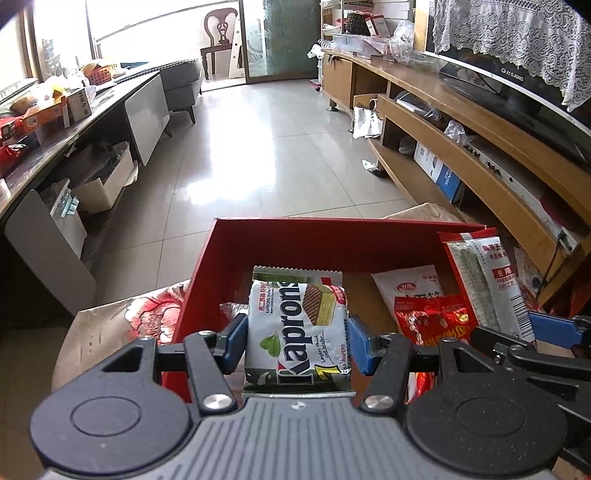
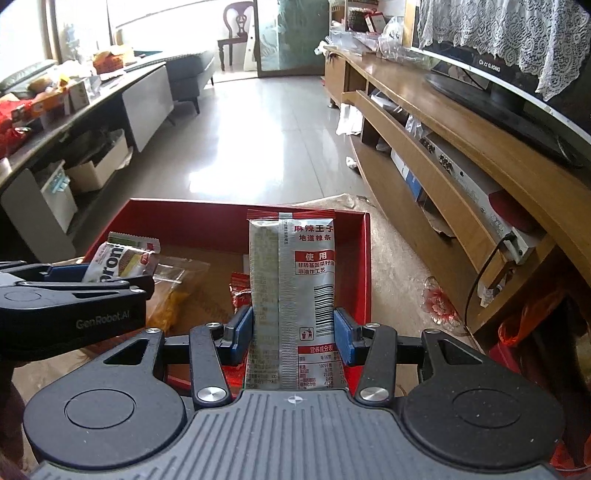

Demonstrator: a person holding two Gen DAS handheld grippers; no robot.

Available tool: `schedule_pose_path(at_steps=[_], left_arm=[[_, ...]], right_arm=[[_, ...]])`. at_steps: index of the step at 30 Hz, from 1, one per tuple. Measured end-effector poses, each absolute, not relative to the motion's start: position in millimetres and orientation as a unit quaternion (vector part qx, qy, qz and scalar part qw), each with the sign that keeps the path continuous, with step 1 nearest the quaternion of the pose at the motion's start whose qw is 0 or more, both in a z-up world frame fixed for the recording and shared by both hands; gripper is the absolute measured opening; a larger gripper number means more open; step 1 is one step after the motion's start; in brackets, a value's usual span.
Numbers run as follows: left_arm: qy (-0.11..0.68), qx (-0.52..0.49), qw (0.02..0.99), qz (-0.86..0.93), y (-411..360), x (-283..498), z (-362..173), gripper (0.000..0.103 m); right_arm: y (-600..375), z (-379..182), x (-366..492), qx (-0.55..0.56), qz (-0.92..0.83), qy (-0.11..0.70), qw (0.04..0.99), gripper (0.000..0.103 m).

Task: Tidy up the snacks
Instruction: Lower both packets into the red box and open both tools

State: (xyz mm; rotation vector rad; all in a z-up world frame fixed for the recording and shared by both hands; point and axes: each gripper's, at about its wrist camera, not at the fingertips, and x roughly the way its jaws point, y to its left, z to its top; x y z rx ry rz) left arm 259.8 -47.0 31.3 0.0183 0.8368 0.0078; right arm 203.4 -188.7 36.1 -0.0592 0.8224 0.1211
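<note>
Left hand-held gripper: its blue pads are clamped on both sides of a white Kaprons wafer pack, held upright at the lower centre of the left wrist view, above the red box.
Right hand-held gripper: its blue pads are closed on a tall silver spicy-strip packet, held upright at the centre of the right wrist view, over the right part of the box.
Red box: an open, shallow red box in the lower half of both views, with a brown cardboard floor.
Inside the box: a red crinkled snack bag and a white packet lie at lower right of the left wrist view; a clear bag with yellow contents lies at centre left of the right wrist view.
Surface: the box rests on a flowered cloth, seen at lower left in the left wrist view.
Floor: glossy pale tiles fill the middle of the frame, with window glare.
Right of frame: a long wooden TV cabinet with a television under a lace cover.
Left of frame: a dark worktop cluttered with boxes and packets.
Top of frame: a grey sofa and a dark wooden chair by a glass door.
</note>
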Motion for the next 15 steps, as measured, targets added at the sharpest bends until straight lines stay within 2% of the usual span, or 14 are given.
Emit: schedule_pose_path(at_steps=[15], left_arm=[[0.41,0.019,0.912,0.003,-51.6,273.8,22.3,0.057]], right_arm=[[-181.8,19.1,228.6,-0.025,0.066,0.42,0.905,0.058]])
